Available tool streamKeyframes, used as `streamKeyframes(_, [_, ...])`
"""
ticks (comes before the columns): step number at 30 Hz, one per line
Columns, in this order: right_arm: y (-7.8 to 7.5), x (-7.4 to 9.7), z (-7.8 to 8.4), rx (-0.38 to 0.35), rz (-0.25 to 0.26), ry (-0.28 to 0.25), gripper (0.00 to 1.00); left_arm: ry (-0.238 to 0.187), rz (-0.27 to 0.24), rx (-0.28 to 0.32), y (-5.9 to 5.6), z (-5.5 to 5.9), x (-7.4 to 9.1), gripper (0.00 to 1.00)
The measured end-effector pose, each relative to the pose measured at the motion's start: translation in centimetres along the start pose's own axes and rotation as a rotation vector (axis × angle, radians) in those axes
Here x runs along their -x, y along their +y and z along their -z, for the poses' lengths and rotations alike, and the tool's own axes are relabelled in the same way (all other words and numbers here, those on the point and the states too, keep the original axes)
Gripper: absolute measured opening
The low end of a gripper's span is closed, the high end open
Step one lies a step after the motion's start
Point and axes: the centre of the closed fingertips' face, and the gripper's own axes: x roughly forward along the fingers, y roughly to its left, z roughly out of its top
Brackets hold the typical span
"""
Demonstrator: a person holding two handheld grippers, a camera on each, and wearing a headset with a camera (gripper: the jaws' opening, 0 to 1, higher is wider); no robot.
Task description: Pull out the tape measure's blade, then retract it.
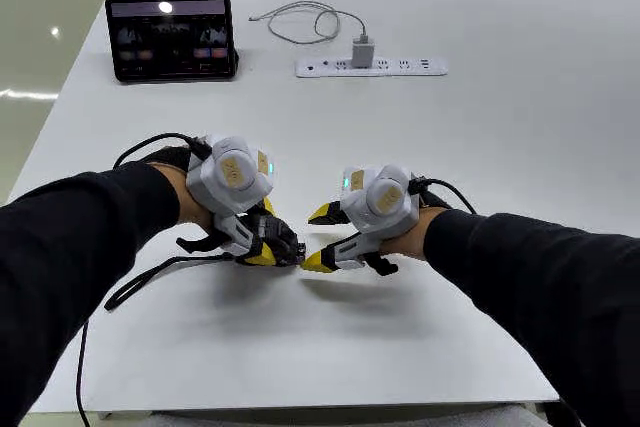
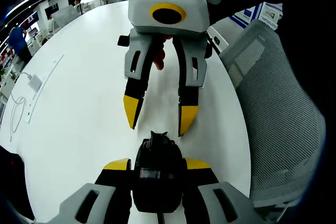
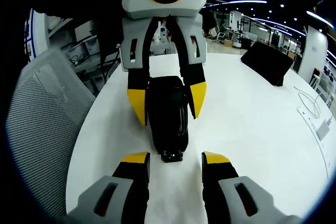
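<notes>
The left gripper [image 1: 268, 235], a white-and-grey two-jaw tool with yellow-tipped black fingers, has its jaws closed around the black, rounded plastic tape measure [image 3: 168, 109]. The tape measure sits low at the white table [image 1: 420, 327], near the front edge and between the two grippers; contact with the surface cannot be confirmed. The small metal end hook [image 3: 172, 156] of the blade faces right, toward the right gripper [image 1: 320, 238], whose jaws stand wide apart on either side of the hook without touching it. The blade appears fully housed, so the pull is judged not yet begun. Risks from this position: if the right jaws close short of the hook, or catch only its edge, the tip is likely to slip free and snap back. If the left grip on the smooth case is light, the case may twist or slide right with the pull. On retraction, an uncontrolled release may whip the blade into the housing.
</notes>
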Motion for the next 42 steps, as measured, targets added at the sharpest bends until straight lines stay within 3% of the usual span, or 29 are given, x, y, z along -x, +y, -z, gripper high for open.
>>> streamKeyframes(3, [0.5,-0.5,0.3,0.012,-0.023,0.023,0.29,0.014,0.002,-0.007,-0.1,0.1,-0.1,0.33])
streamKeyframes(9, [0.4,-0.8,0.6,0.015,-0.022,0.038,0.2,0.012,0.0,-0.003,0.0,0.1,-0.1,0.33])
streamKeyframes(11, [0.1,-0.9,0.6,0.02,-0.006,0.039,0.12,0.011,-0.001,-0.001,0.0,0.1,-0.1,0.33])
streamKeyframes(18, [0.3,-0.7,0.4,0.053,-0.025,0.038,0.09,0.012,0.002,0.003,-0.1,0.1,-0.1,0.33])
streamKeyframes(42, [0.3,0.1,1.6,0.021,-0.027,0.052,0.09,0.008,-0.006,0.017,-0.2,0.0,-0.1,0.33])
